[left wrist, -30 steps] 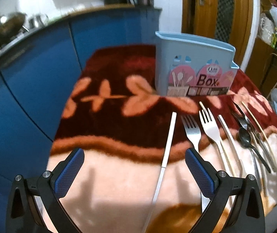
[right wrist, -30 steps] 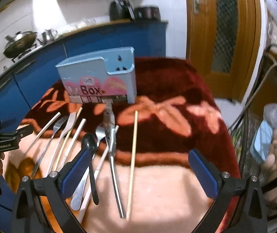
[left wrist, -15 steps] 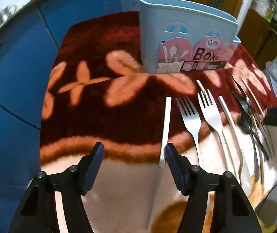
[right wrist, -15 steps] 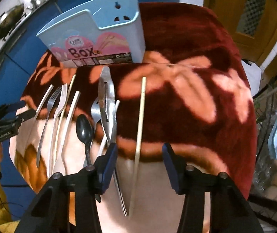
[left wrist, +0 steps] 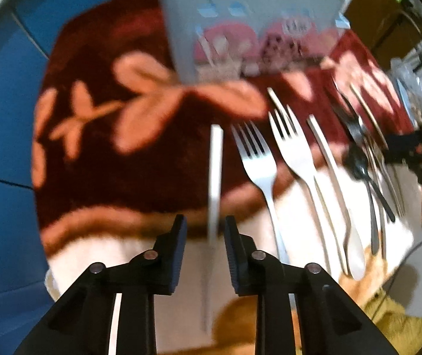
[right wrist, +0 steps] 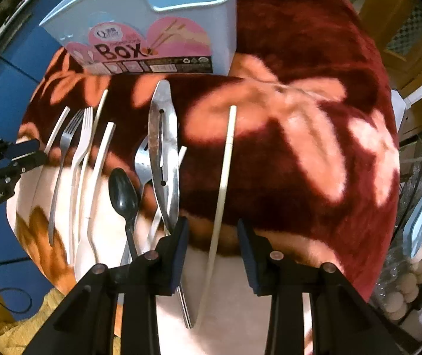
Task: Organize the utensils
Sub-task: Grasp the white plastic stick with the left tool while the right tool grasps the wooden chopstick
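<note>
A light blue utensil box (left wrist: 249, 23) (right wrist: 157, 32) stands upright at the back of a red floral blanket (left wrist: 122, 153). My left gripper (left wrist: 204, 236) is open, its narrowed jaws on either side of a white chopstick (left wrist: 215, 177), with gaps left. My right gripper (right wrist: 212, 236) is open around a cream chopstick (right wrist: 224, 183), not touching it. Between them lie two forks (left wrist: 259, 162), a white spoon (left wrist: 335, 189), a black spoon (right wrist: 123, 195) and metal tongs (right wrist: 163, 153).
Blue cabinets (left wrist: 1, 118) lie beyond the blanket's left edge. A wire rack with eggs (right wrist: 418, 254) stands at the right. A wooden door (right wrist: 403, 14) is at the back right. The left gripper shows at the left edge of the right wrist view (right wrist: 6, 159).
Both grippers have dropped lower and closer to the blanket. Both jaws have narrowed, each now straddling a chopstick. The left view is blurred by motion.
</note>
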The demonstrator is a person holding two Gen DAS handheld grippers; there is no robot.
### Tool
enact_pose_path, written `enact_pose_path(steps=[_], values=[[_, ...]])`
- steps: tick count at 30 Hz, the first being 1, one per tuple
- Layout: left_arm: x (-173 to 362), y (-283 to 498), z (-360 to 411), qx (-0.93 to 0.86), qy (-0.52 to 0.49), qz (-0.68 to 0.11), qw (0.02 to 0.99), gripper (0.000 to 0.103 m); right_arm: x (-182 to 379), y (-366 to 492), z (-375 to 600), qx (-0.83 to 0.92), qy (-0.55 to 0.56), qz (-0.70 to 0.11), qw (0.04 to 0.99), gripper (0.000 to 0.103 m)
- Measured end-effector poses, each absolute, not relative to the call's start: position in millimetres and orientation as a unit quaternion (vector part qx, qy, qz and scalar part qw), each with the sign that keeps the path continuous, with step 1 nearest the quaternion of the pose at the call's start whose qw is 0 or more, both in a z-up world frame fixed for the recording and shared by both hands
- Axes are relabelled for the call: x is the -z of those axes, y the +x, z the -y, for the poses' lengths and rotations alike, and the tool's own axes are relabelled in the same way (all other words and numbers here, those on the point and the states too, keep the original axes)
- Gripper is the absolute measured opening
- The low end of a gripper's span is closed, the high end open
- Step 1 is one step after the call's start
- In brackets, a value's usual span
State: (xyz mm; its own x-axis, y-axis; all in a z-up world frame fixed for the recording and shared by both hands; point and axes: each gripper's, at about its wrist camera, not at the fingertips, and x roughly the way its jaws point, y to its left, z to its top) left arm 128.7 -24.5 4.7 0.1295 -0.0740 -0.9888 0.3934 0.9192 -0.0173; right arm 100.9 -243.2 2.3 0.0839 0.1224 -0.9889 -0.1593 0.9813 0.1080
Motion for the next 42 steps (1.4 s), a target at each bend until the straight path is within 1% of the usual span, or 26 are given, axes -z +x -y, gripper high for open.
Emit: enact_pose_path(steps=[4, 10, 12, 13, 14, 15, 16, 17, 18, 19, 20, 23, 26, 32, 35, 38, 42], values=[[2, 135, 36, 0.157, 0.146, -0.658, 0.721, 0.024, 0, 109, 237, -0.099, -0.026, -0.688, 0.718, 0.037], [-1, 139, 45, 0.16, 0.146, -0.671, 0.709, 0.024, 6, 117, 231, -0.106, -0.034, -0.709, 0.697, 0.037], [1, 140, 43, 0.161, 0.144, -0.671, 0.709, 0.023, 6, 121, 229, -0.106, -0.031, -0.712, 0.693, 0.035], [3, 141, 41, 0.161, 0.141, -0.671, 0.71, 0.023, 6, 121, 229, -0.106, -0.031, -0.713, 0.693, 0.033], [4, 140, 37, 0.161, 0.138, -0.672, 0.71, 0.023, 5, 122, 230, -0.104, -0.033, -0.712, 0.694, 0.029], [5, 141, 36, 0.159, 0.134, -0.672, 0.711, 0.021, 6, 123, 233, -0.103, -0.036, -0.71, 0.695, 0.027], [9, 140, 34, 0.157, 0.131, -0.671, 0.712, 0.019, 5, 121, 234, -0.1, -0.04, -0.707, 0.699, 0.022], [9, 140, 32, 0.156, 0.131, -0.67, 0.714, 0.014, 4, 123, 237, -0.098, -0.042, -0.703, 0.703, 0.016], [8, 140, 30, 0.156, 0.128, -0.668, 0.716, 0.009, 3, 122, 239, -0.096, -0.04, -0.7, 0.706, 0.013], [8, 141, 28, 0.158, 0.118, -0.667, 0.718, 0.006, 2, 123, 240, -0.093, -0.039, -0.696, 0.71, 0.008], [5, 140, 24, 0.162, 0.105, -0.667, 0.719, 0.006, 1, 122, 241, -0.091, -0.038, -0.694, 0.713, 0.006], [0, 139, 17, 0.174, 0.072, -0.659, 0.728, 0.006, -6, 120, 243, -0.095, -0.027, -0.681, 0.725, 0.006], [-8, 136, 14, 0.174, 0.063, -0.641, 0.745, 0.006, -15, 111, 243, -0.103, -0.019, -0.662, 0.742, 0.006], [-38, 130, 15, 0.177, 0.062, -0.58, 0.793, 0.006, -36, 100, 233, -0.121, -0.016, -0.619, 0.776, 0.006], [-60, 133, 16, 0.176, 0.059, -0.537, 0.823, 0.006, -46, 85, 221, -0.125, -0.022, -0.593, 0.795, 0.006], [-85, 137, 26, 0.175, 0.051, -0.5, 0.846, 0.006, -63, 83, 213, -0.129, -0.026, -0.552, 0.823, 0.006], [-105, 147, 34, 0.168, 0.045, -0.463, 0.869, 0.006, -89, 84, 211, -0.125, -0.029, -0.504, 0.854, 0.006]])
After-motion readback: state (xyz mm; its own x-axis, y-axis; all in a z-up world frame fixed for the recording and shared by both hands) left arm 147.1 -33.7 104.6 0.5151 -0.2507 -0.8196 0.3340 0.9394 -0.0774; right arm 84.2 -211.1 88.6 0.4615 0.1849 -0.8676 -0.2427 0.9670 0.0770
